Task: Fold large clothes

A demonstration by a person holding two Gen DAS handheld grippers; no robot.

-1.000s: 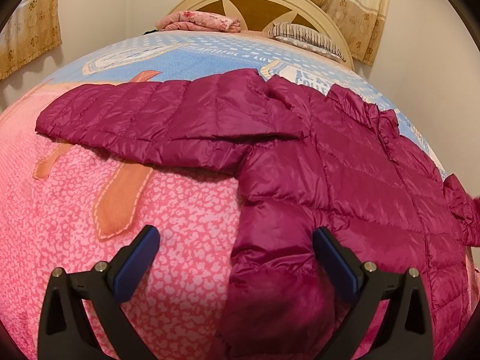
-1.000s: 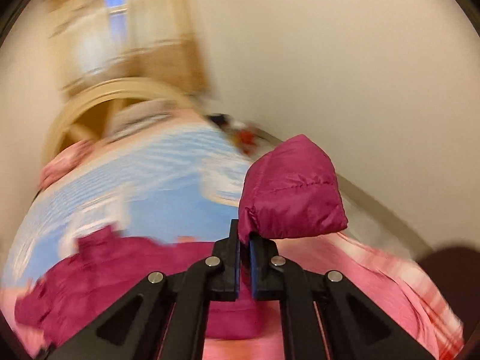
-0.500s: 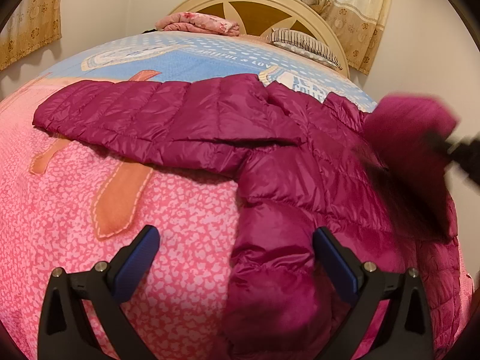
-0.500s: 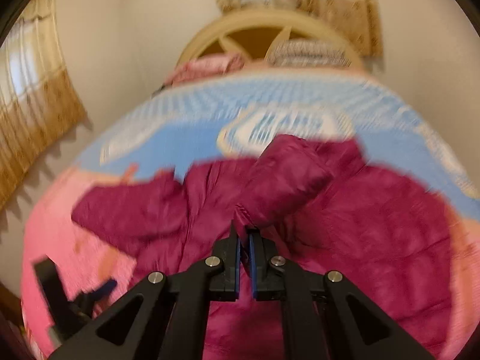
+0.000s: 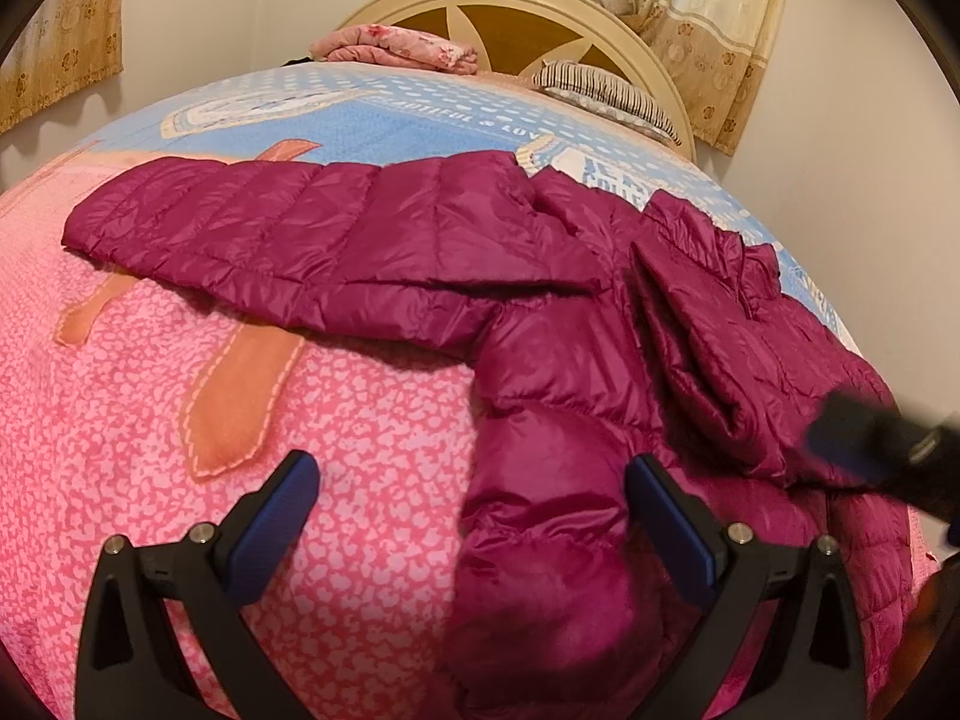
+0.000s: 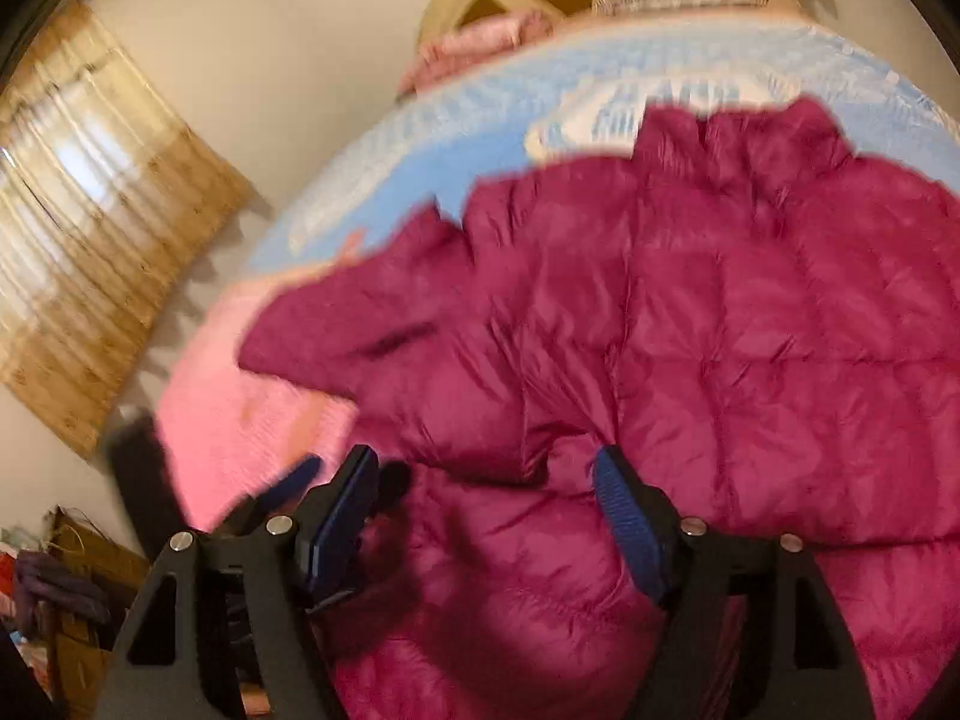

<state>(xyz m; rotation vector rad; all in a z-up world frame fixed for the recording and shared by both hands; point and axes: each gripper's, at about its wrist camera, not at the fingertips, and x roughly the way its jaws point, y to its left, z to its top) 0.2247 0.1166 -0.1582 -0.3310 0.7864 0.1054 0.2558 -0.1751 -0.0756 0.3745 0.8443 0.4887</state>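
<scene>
Jacket: your magenta puffer jacket (image 5: pixel 558 360) lies spread on the bed, its body toward the right and near side, quilted side up.
Left sleeve: one sleeve (image 5: pixel 288 240) stretches flat out to the left across the pink part of the cover.
Folded sleeve: the other sleeve (image 5: pixel 714 324) lies doubled over the jacket's body on the right, its cuff toward the near side.
Right gripper: your right gripper (image 6: pixel 486 516) hangs over the jacket with its jaws opening; puffy fabric bulges up between the blue pads (image 6: pixel 624 516), but they do not press on it. In the left wrist view it shows as a dark blur (image 5: pixel 876 450) at the right edge, over the folded sleeve.
Left gripper: your left gripper (image 5: pixel 468 522) has its jaws spread wide, holding nothing; the jacket's near hem sits under the gap, toward the right finger.
Bed cover: the bedspread (image 5: pixel 150 420) is pink near you and blue farther away.
Far end: a cream headboard (image 5: pixel 522 0), a folded pink blanket (image 5: pixel 396 48) and a striped pillow (image 5: pixel 606 93).
Walls: tan curtains (image 5: pixel 708 18) hang at the far right.
</scene>
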